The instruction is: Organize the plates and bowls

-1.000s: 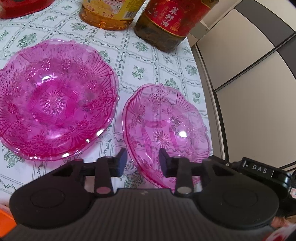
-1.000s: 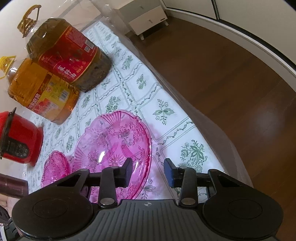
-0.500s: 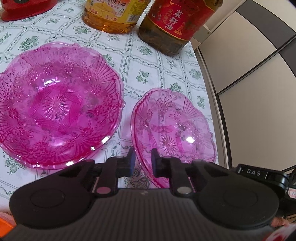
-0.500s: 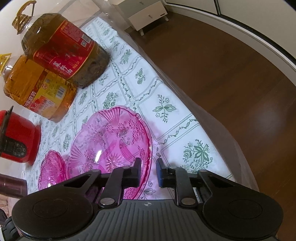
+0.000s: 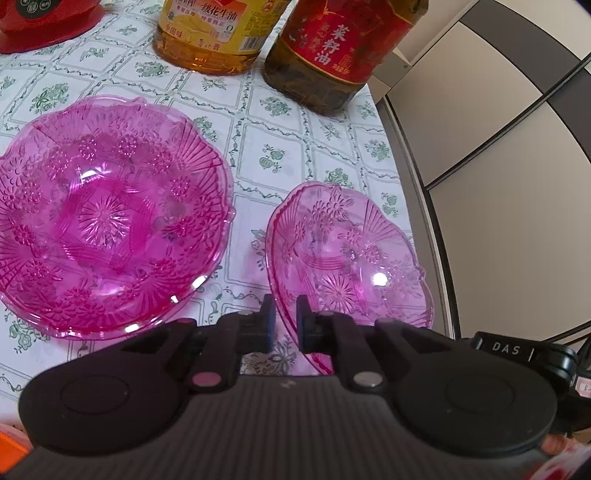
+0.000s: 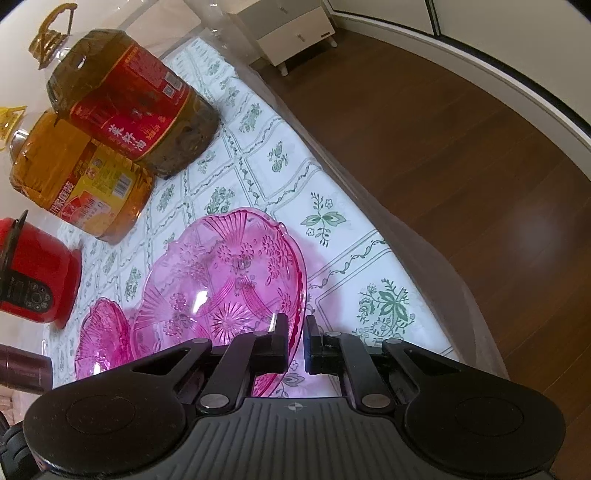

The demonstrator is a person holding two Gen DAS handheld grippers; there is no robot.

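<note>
Two pink cut-glass dishes sit on the flowered tablecloth. In the left wrist view the large pink bowl (image 5: 107, 214) is at the left and the small pink bowl (image 5: 347, 254) at the right, near the table edge. My left gripper (image 5: 283, 314) is shut on the near rim of the small bowl, one finger on each side. In the right wrist view my right gripper (image 6: 296, 332) is shut on the right rim of the large bowl (image 6: 221, 284), which tilts up. The small bowl (image 6: 101, 338) shows beyond it at the left.
Two big oil jugs stand at the back: a yellow-labelled one (image 5: 214, 29) and a red-labelled one (image 5: 332, 51). A red cooker (image 6: 33, 273) stands further left. The table edge (image 6: 424, 258) drops to a wooden floor at the right.
Both grippers have closed from open: the left onto the small bowl's rim, the right onto the large bowl's rim. The small bowl has tilted up slightly.
</note>
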